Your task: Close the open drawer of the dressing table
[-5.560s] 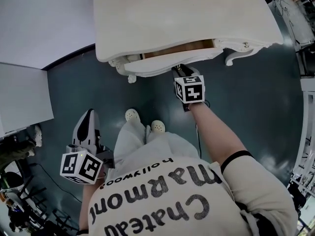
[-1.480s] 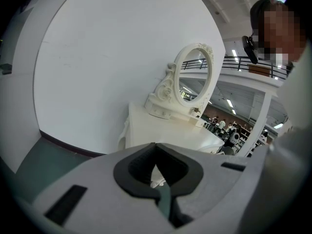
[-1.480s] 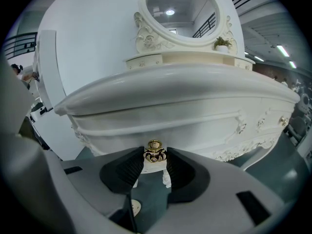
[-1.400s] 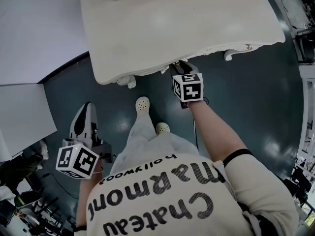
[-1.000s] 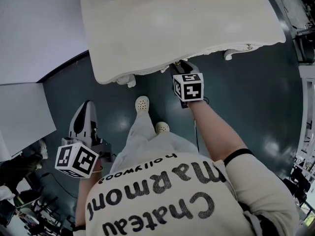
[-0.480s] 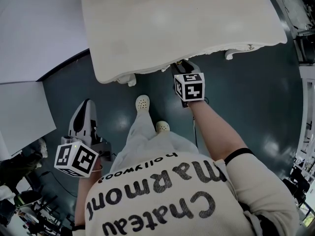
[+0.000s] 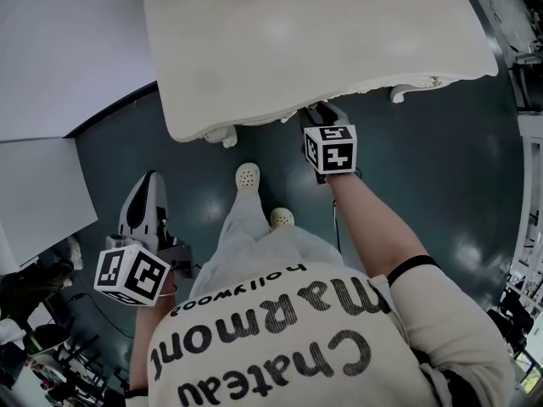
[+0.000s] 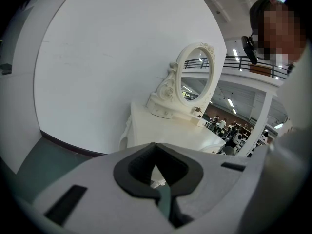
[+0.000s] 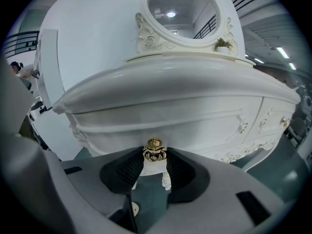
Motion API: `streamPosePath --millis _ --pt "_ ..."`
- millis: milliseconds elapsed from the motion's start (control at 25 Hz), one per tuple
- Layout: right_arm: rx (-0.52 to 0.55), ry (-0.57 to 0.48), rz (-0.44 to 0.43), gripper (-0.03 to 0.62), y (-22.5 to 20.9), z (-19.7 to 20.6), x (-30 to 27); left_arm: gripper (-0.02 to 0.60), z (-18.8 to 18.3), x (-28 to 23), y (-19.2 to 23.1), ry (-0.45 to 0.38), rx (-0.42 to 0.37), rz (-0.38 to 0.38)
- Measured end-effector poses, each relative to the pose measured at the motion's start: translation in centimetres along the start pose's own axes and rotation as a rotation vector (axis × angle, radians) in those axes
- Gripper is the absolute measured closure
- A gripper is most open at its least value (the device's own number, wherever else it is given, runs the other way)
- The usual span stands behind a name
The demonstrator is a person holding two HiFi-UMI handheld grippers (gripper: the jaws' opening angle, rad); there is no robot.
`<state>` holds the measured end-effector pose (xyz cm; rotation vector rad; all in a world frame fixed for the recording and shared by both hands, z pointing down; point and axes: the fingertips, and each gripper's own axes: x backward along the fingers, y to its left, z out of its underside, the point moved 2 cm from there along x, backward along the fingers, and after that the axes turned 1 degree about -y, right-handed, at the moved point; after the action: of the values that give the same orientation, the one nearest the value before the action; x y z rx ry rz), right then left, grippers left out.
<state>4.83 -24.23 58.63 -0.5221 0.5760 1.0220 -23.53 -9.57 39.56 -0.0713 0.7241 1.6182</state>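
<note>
**Drawer pushed in, right tongs on its gold knob**

The floor [image 7: 441, 168] is dark teal, smooth and a little glossy. On it stands one dressing table [image 7: 322, 49], painted cream-white, with a wide, curved top and carved, curled feet. On the back of the top stands one oval mirror [image 9: 183, 11] in a carved white frame with scroll ornaments.

Under the top edge, the drawer [image 9: 195, 123] lies flush in the bowed front of the table. Its face is smooth with a raised moulding line, and no gap shows around it.

There are two grippers, each of grey plastic with dark ribbed pads and each with one cube of black-and-white square markers. The right gripper [image 9: 154, 165] reaches in under the front edge of the table, directly at the middle of the drawer. Its jaws stand fairly wide and pinch the knob, one pad on each side of it. The left gripper [image 7: 146, 202] hangs low beside the person's left leg, well apart from the table. Its jaws are pressed together with nothing between them.

Two white perforated clogs [image 7: 247, 175] stand on the floor just in front of the table.

The knob [image 9: 154, 149] is small, round and of shiny gold metal. A second gold knob [image 9: 285, 122] shows far to the right on the front.
</note>
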Motion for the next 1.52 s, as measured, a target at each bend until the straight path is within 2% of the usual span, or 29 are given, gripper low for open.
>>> streamPosePath --millis 440,840,1000,1120,1360,1520 --pt "-0.007 0.008 0.009 0.431 -0.2 0.1 -0.6 0.574 0.4 0.3 0.4 -0.011 0.002 -0.011" --pt "-0.057 0.016 -0.002 0.43 -0.3 0.0 -0.3 0.574 0.0 1.3 -0.5 -0.031 -0.009 -0.002" --pt "-0.099 0.022 -0.015 0.425 -0.2 0.2 0.0 0.574 0.2 1.9 -0.8 -0.038 -0.006 -0.001" --pt "-0.124 0.032 -0.022 0.396 -0.1 0.7 0.6 0.574 0.3 2.2 -1.2 -0.051 -0.007 0.007" --pt "-0.192 0.044 -0.031 0.396 0.1 2.7 2.7 0.574 0.7 2.7 -2.5 -0.068 0.0 0.03" --pt "-0.295 0.057 -0.019 0.414 0.0 4.4 5.3 0.574 1.5 3.0 -4.0 -0.066 0.005 0.069"
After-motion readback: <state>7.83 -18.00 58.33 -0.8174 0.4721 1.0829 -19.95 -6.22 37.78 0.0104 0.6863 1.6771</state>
